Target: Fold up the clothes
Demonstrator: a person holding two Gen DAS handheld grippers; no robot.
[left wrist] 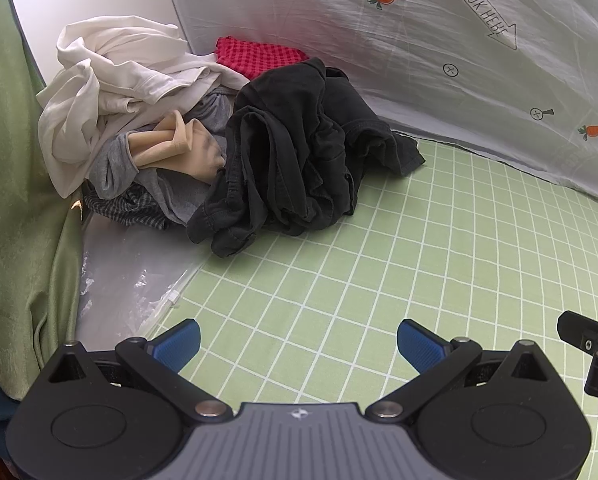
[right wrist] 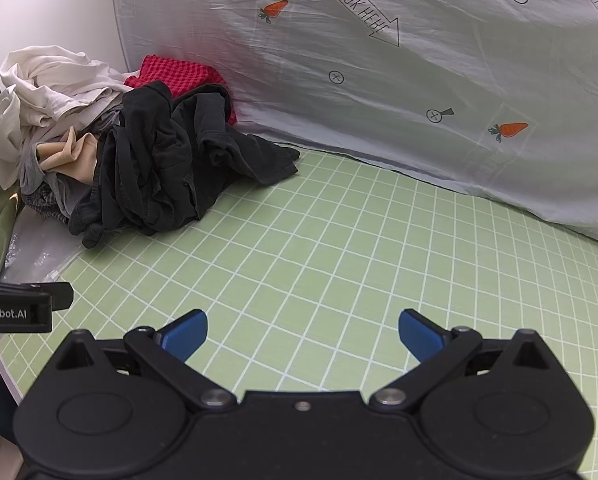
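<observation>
Clothes (left wrist: 235,136) lie heaped far left on the tabletop (left wrist: 379,260), well apart from both claws, left claw (left wrist: 298,346) and right claw (right wrist: 303,336), each spread wide and empty.

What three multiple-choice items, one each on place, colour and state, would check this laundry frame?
1. Where does the black garment lie?
A. at the front of the clothes pile, on the green grid mat
B. between the right tongs
C. hung on the carrot-print sheet

2. What colour is the checked cloth at the back of the pile?
A. blue
B. red
C. yellow

3. How do the left tongs stand?
A. shut on a sock
B. shut, empty
C. open, empty

Key: 1 A, it spills from the pile onto the mat; 2 B, red checks show behind the black; 3 C, blue pads stand apart over bare mat.
</observation>
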